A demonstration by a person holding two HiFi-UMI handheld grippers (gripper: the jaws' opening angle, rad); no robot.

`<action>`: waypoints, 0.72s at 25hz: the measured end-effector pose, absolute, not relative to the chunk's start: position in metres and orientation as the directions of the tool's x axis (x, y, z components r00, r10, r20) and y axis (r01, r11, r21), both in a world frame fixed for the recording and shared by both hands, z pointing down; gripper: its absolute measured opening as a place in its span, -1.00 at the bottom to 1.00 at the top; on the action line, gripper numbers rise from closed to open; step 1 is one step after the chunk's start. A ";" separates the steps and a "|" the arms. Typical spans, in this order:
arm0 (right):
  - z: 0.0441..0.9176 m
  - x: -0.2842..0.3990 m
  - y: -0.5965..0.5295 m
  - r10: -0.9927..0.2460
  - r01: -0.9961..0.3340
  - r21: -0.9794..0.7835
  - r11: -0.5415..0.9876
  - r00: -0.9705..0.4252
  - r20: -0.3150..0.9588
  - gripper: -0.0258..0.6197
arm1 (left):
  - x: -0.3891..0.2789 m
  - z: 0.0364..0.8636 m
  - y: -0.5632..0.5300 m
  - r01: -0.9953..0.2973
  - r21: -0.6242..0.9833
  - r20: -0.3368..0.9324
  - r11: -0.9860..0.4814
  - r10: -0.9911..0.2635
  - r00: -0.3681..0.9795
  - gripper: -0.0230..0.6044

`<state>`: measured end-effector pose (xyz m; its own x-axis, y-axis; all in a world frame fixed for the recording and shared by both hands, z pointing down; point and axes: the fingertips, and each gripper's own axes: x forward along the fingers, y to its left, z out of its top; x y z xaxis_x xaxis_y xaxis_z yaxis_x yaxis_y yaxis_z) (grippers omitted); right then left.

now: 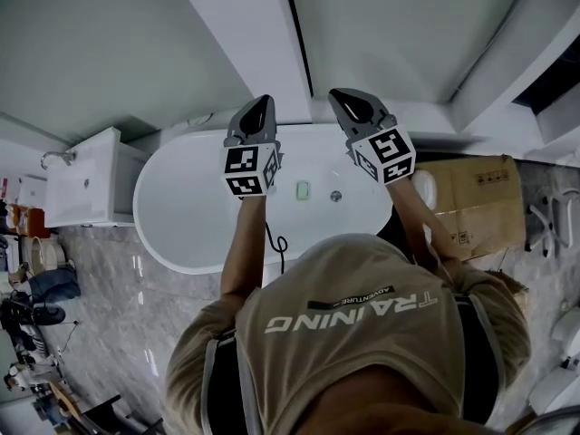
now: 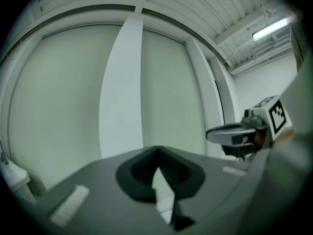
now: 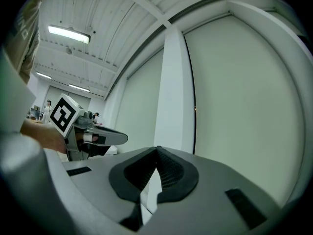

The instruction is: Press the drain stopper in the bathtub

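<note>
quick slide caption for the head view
Person holds left gripper and right gripper, both shut, over a white bathtub, its drain stopper untouched.

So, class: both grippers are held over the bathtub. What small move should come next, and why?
Probably tip the right gripper down toward the drain stopper. Both it and the left gripper have their jaws together and face the wall, not the bathtub, and the right one looks nearer the stopper.

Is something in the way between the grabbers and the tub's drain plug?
Nothing visible is. The drain stopper lies bare on the bathtub floor, with a small green thing beside it, apart. The left gripper and right gripper hang over the tub, both shut.
</note>
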<state>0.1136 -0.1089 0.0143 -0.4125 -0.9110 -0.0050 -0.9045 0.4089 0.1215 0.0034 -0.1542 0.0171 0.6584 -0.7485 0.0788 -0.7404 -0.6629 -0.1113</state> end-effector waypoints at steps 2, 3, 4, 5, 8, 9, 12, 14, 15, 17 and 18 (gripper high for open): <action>0.019 0.113 -0.102 -0.913 -0.907 0.112 0.406 -0.408 -0.003 -0.90 | 0.001 0.023 -0.149 -0.742 -0.106 0.090 -0.662 -0.749 0.656 -0.92; 0.023 0.113 -0.099 -0.914 -0.909 0.103 0.404 -0.406 0.001 -0.90 | 0.001 0.027 -0.146 -0.742 -0.101 0.097 -0.663 -0.749 0.656 -0.92; 0.025 0.113 -0.097 -0.915 -0.910 0.097 0.402 -0.404 0.002 -0.90 | 0.001 0.029 -0.144 -0.741 -0.097 0.100 -0.664 -0.748 0.657 -0.92; 0.025 0.115 -0.097 -0.916 -0.912 0.094 0.400 -0.402 0.002 -0.90 | 0.003 0.028 -0.143 -0.739 -0.097 0.099 -0.667 -0.745 0.659 -0.92; 0.021 0.116 -0.098 -0.914 -0.910 0.104 0.402 -0.405 -0.004 -0.90 | 0.010 0.021 -0.136 -0.722 -0.095 0.073 -0.686 -0.728 0.682 -0.92; 0.019 0.115 -0.097 -0.913 -0.908 0.112 0.404 -0.408 -0.008 -0.90 | 0.012 0.019 -0.133 -0.716 -0.095 0.063 -0.692 -0.722 0.689 -0.92; 0.015 0.107 -0.093 -0.910 -0.904 0.126 0.408 -0.413 -0.019 -0.90 | 0.011 0.019 -0.123 -0.711 -0.108 0.053 -0.695 -0.718 0.694 -0.92; 0.013 0.102 -0.091 -0.909 -0.903 0.127 0.410 -0.416 -0.022 -0.90 | 0.009 0.018 -0.120 -0.713 -0.108 0.048 -0.693 -0.720 0.693 -0.92; 0.013 0.100 -0.091 -0.909 -0.903 0.128 0.411 -0.417 -0.023 -0.90 | 0.007 0.016 -0.120 -0.712 -0.106 0.044 -0.694 -0.719 0.694 -0.92; 0.012 0.096 -0.091 -0.908 -0.902 0.131 0.412 -0.418 -0.023 -0.90 | 0.005 0.011 -0.118 -0.711 -0.100 0.033 -0.696 -0.716 0.697 -0.92; 0.011 0.095 -0.091 -0.908 -0.901 0.131 0.413 -0.419 -0.023 -0.90 | 0.002 0.009 -0.117 -0.712 -0.099 0.027 -0.695 -0.717 0.697 -0.92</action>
<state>0.0946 -0.0913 0.0109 -0.4194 -0.9075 -0.0227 -0.9012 0.4132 0.1310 0.0025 -0.1169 0.0086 0.6967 -0.7168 0.0274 -0.7117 -0.6955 -0.0990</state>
